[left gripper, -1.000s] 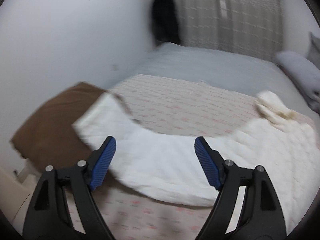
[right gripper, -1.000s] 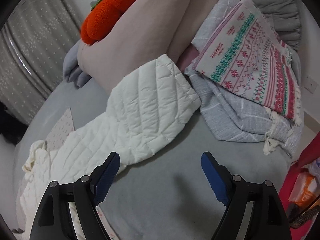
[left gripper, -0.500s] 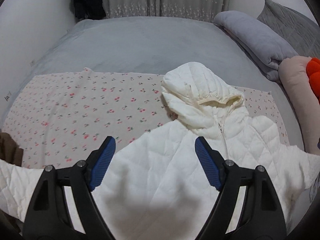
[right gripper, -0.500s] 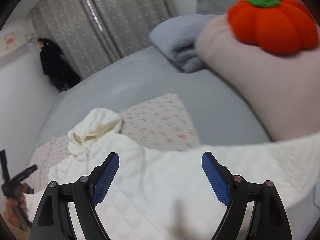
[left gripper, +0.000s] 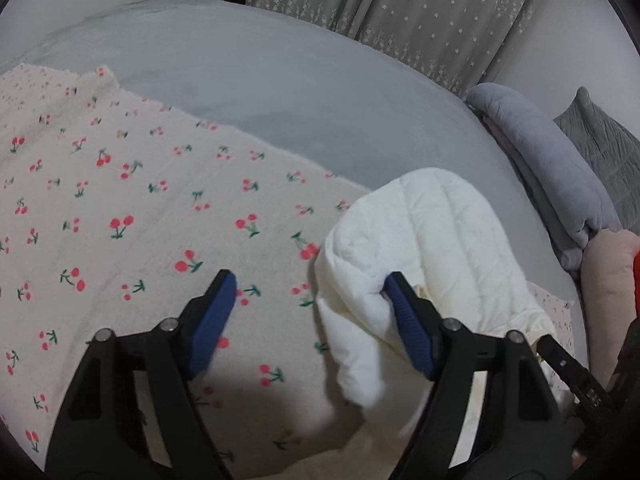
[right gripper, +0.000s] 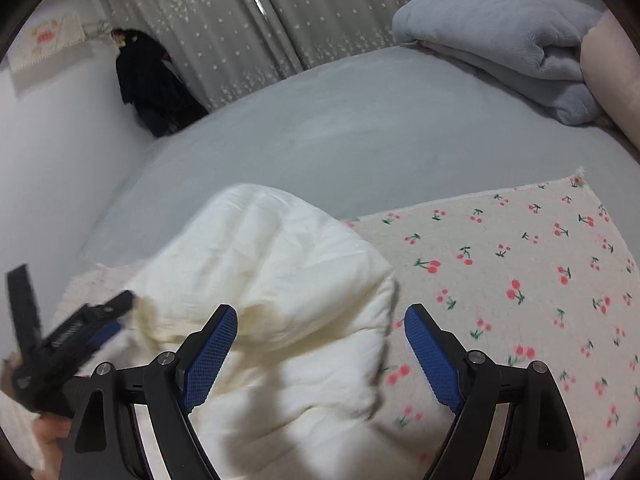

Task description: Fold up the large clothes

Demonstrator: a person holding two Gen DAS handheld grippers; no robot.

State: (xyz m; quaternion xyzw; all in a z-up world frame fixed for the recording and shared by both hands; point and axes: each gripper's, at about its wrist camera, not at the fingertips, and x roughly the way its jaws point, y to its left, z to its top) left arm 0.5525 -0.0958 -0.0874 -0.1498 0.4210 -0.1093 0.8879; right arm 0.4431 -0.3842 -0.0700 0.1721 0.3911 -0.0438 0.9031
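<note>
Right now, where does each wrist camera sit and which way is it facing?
Left wrist: behind the left gripper, angled down at cherry-print cloth; jaws closing around the white jacket's hood.
Right wrist: behind the open right gripper, angled down over the hood; left gripper visible at left.
Shared: hood, cloth, curtain, grey blanket.

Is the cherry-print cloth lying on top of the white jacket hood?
No, the white jacket hood lies on top of the cherry-print cloth, covering part of it.
</note>
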